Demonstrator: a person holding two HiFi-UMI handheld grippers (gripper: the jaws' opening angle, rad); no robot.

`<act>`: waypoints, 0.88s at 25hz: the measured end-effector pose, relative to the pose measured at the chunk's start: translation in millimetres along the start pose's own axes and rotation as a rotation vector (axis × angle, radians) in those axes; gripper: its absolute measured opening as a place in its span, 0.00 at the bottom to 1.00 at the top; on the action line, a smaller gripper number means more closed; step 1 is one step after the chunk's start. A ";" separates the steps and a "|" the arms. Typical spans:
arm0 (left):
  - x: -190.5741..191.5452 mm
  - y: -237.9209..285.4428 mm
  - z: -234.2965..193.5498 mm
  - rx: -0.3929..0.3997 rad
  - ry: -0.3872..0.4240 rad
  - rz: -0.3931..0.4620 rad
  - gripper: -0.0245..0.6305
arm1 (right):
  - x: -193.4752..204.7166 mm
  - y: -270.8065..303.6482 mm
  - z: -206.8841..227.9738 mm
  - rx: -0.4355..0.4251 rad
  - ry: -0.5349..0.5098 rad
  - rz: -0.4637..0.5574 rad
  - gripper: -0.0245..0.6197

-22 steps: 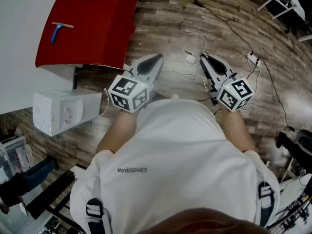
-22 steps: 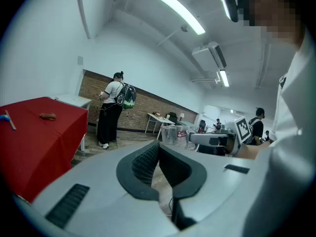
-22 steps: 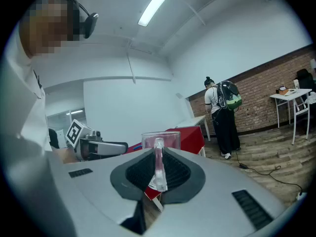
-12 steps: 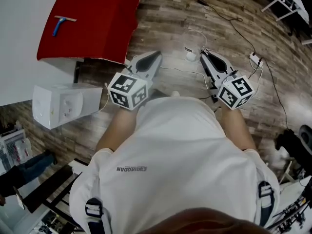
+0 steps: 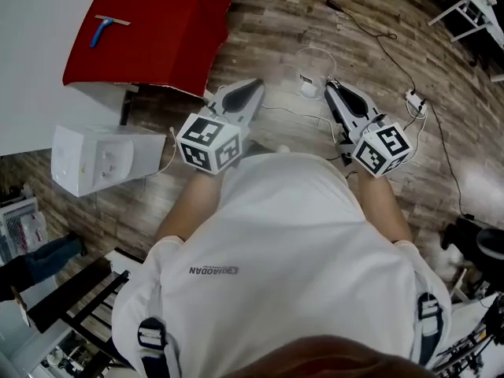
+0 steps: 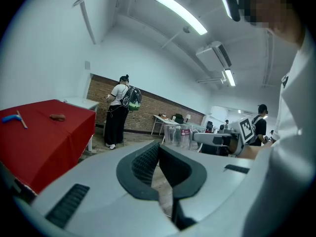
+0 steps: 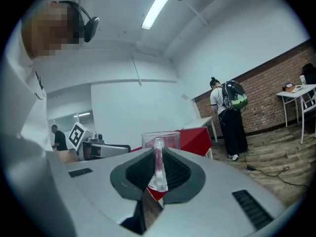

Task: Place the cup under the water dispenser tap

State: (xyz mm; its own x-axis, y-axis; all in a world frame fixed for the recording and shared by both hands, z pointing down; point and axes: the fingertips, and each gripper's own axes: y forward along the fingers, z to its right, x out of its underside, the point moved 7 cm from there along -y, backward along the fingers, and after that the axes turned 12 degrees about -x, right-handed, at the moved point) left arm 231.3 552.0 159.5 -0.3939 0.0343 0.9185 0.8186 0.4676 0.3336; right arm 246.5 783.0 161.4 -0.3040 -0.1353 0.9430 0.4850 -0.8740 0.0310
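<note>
Clear handled cup: handle clamped in right tool, above floor. Left tool: together, empty. Probable water dispenser: well left, beyond left tool.

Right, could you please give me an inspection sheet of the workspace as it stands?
Surface: wood-plank floor; red-covered table at the left.
Job's things: clear cup held ahead of the person; white box appliance, possibly the dispenser, off to the left.
Clutter: blue squeegee on the table.
Grippers: right tongs shut on the cup's handle; left tongs shut, empty.
Cables: black cable and white power strip on the floor.
Surroundings: brick wall; person with backpack.
</note>
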 end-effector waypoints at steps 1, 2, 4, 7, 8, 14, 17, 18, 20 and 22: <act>0.7 -1.2 0.5 -0.008 0.005 0.003 0.03 | 0.4 0.1 -0.3 -0.005 0.002 -0.001 0.11; 1.1 -2.6 1.5 -0.020 0.017 0.006 0.03 | 0.4 0.2 -0.5 -0.011 0.002 -0.004 0.11; 0.3 -5.8 4.5 -0.044 0.055 0.017 0.03 | -0.5 1.3 -0.4 -0.027 0.000 -0.011 0.11; -0.8 -10.8 6.6 -0.042 0.052 0.028 0.03 | -1.0 2.5 -2.1 -0.037 0.002 -0.012 0.11; -0.3 -12.7 6.1 -0.044 0.040 0.030 0.03 | -0.7 3.3 -3.0 -0.042 0.001 -0.012 0.11; 12.6 -29.3 0.7 -0.115 -0.013 0.032 0.03 | 7.0 12.6 -7.7 -0.095 -0.002 -0.039 0.11; 16.3 -37.3 -1.7 -0.160 -0.019 0.033 0.03 | 11.3 19.6 -6.9 -0.129 0.012 -0.061 0.11; 16.3 -40.3 -3.4 -0.176 -0.022 0.036 0.03 | 11.1 23.3 -6.8 -0.144 0.011 -0.065 0.11; 16.8 -47.3 -7.7 -0.204 -0.032 0.041 0.03 | 10.0 31.2 -7.8 -0.169 0.011 -0.072 0.11; 17.7 -55.7 -12.1 -0.231 -0.045 0.044 0.03 | 8.3 39.5 -10.9 -0.198 0.007 -0.077 0.11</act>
State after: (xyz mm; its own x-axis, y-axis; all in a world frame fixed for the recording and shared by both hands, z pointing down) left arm 183.8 515.9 159.8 -0.3700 0.0922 0.9244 0.9072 0.2504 0.3381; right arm 254.2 742.3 166.8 -0.3401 -0.0669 0.9380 0.2899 -0.9563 0.0369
